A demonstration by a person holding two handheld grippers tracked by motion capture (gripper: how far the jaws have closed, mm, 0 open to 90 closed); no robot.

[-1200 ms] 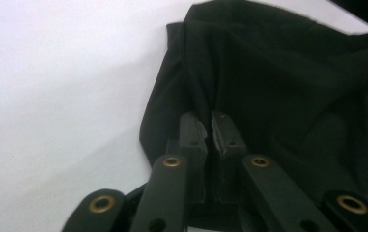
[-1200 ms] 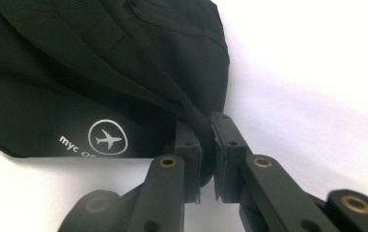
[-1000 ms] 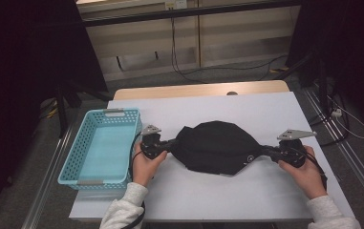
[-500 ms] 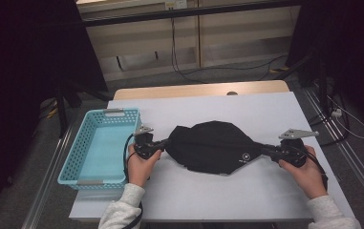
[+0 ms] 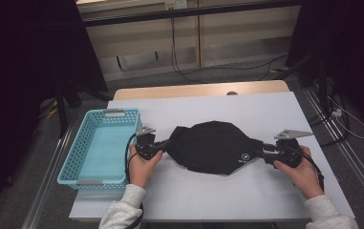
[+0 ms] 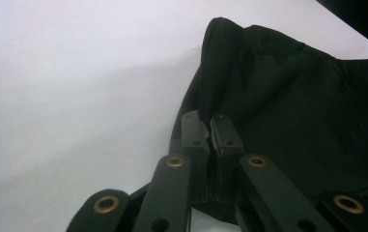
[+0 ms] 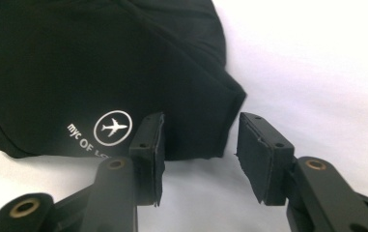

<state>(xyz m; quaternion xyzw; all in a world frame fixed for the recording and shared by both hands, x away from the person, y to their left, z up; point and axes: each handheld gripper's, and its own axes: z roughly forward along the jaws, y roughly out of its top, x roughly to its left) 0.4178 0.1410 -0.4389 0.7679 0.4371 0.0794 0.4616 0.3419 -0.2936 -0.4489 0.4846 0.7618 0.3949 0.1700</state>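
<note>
Cloth lies bunched mid-table; left gripper pinches its edge, right gripper has just been opening, seemingly letting go; basket unfilled.

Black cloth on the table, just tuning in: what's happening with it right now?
A person is handling a black fabric garment with a small white aeroplane logo on the white table, one tool in each hand. The left tool is clamped on the garment's left edge. The right tool has just been opening; its pads stand apart, the garment's corner lies by the gap, and neither pad presses on it. A light blue perforated plastic basket sits at the left of the table.
</note>
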